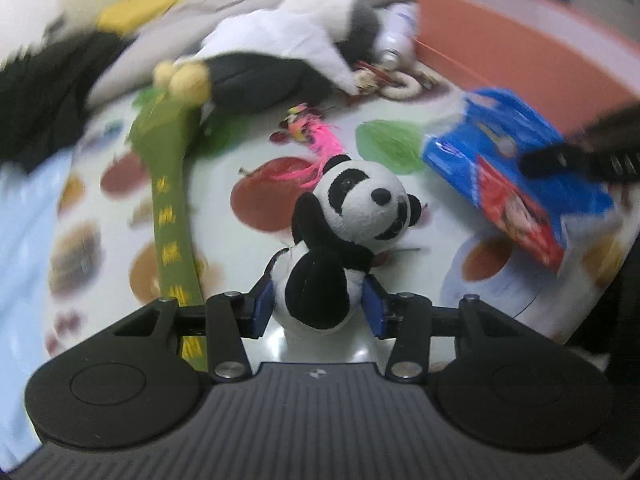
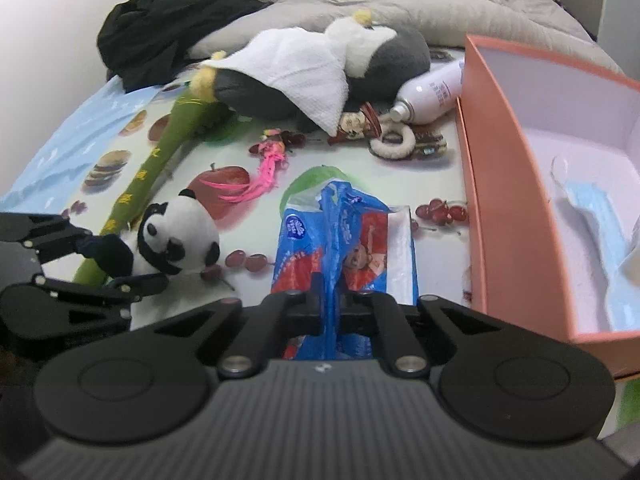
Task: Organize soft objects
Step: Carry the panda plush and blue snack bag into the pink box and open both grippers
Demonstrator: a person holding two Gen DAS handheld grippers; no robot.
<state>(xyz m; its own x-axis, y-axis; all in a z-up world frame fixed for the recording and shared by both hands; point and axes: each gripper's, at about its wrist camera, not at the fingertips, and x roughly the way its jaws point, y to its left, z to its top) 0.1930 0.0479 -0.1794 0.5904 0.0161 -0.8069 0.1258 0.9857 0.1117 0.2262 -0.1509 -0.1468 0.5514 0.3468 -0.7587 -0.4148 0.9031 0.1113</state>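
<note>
Each camera sits close above its own fingers, looking forward and down over the fruit-print cloth (image 2: 360,168). Both views share the panda (image 1: 352,216), the blue tissue pack (image 2: 344,240) and the orange box (image 2: 504,184) at right

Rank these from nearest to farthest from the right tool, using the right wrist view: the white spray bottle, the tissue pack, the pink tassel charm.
1. Tissue pack, pinched in the right tool.
2. Pink tassel charm, ahead and left, mid-cloth.
3. White spray bottle, far back, beside the orange box.
</note>
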